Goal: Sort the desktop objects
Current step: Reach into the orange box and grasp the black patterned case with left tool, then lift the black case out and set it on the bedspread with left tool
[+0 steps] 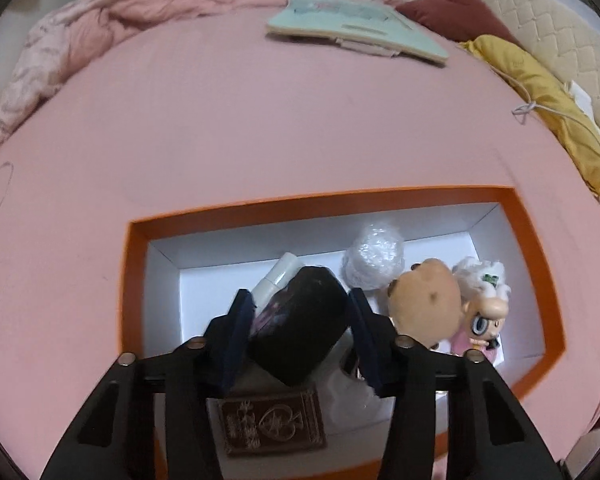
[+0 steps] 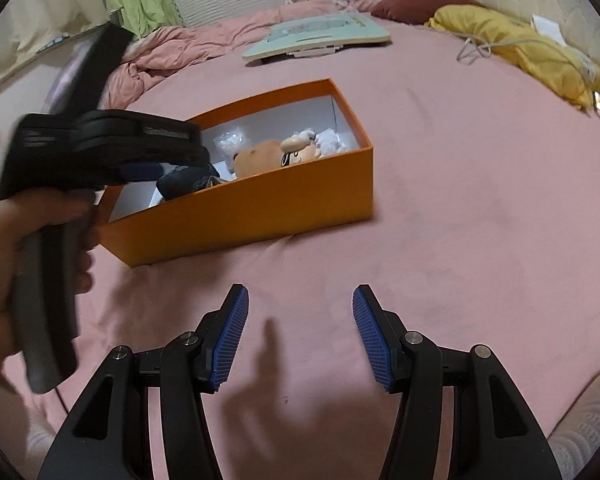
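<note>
Left wrist view: left gripper (image 1: 300, 312) clamped on a black pouch (image 1: 300, 328) over the orange box (image 1: 136, 280), figurines (image 1: 424, 300) at three o'clock (placing step, apparently); next, release inside; right gripper (image 2: 300, 320) spread, empty.

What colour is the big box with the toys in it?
The box is orange outside, white inside; the right wrist view shows it best.

Card box (image 1: 273, 422) partly hidden behind fingers (image 1: 236, 344).
</note>
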A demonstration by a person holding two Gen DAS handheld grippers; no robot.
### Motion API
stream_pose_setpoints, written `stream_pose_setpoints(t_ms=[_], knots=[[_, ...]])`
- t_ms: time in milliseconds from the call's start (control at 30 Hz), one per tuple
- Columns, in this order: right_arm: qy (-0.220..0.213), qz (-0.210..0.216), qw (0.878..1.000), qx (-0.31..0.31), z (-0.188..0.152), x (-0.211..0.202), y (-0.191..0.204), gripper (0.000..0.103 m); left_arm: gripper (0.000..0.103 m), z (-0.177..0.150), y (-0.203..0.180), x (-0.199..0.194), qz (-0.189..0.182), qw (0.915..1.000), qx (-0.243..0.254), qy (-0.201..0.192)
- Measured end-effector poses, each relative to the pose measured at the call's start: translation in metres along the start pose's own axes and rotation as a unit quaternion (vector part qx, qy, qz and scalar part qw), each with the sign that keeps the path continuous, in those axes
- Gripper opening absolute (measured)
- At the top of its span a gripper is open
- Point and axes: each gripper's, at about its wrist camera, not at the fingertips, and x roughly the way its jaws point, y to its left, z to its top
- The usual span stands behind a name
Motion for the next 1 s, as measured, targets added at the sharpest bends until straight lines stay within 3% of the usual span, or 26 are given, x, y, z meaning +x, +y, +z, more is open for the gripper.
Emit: stream_pose_setpoints(t_ms=[100,133,200,233,267,300,467,733,867,1000], knots=[[0.003,0.007,1.000,0.005,0.001,0.002,0.001,0.056,0.049,-0.002,-0.005,0.004,0.004,0.9999,0.012,0.006],[0.003,0.009,1.000,0.005,0.001,0.002,0.002,0.056,0.056,-0.002,-0.009,0.006,0.012,0.9995,0.028,0.009],[0.003,0.011,1.000,0.005,0.000,0.002,0.003,0.056,0.058,-0.004,-0.018,0.008,0.034,0.9969,0.069,0.012],[0.003,0.012,1.000,0.005,-0.001,0.002,0.003,0.056,0.050,-0.007,-0.020,0.007,0.047,0.9956,0.081,0.007],[0.004,0.013,1.000,0.005,-0.001,0.002,0.004,0.056,0.032,-0.010,-0.021,0.005,0.056,0.9945,0.089,0.000],[0.004,0.012,1.000,0.005,-0.001,0.001,0.004,0.056,0.028,-0.012,-0.019,0.004,0.055,0.9946,0.088,-0.002],[0.000,0.005,1.000,0.003,-0.002,-0.001,0.005,0.056,0.027,-0.017,0.000,-0.006,0.021,0.9982,0.054,-0.011],[-0.001,-0.002,1.000,-0.003,-0.001,0.000,0.008,0.056,0.026,-0.013,0.019,-0.082,-0.026,0.9949,0.025,-0.095],[-0.001,-0.012,1.000,-0.013,0.002,0.002,0.006,0.056,0.026,-0.035,0.023,-0.119,-0.024,0.9927,0.031,-0.114],[-0.007,-0.026,0.999,-0.021,0.006,0.002,0.001,0.056,0.026,-0.072,0.035,-0.125,-0.032,0.9941,0.017,-0.102]])
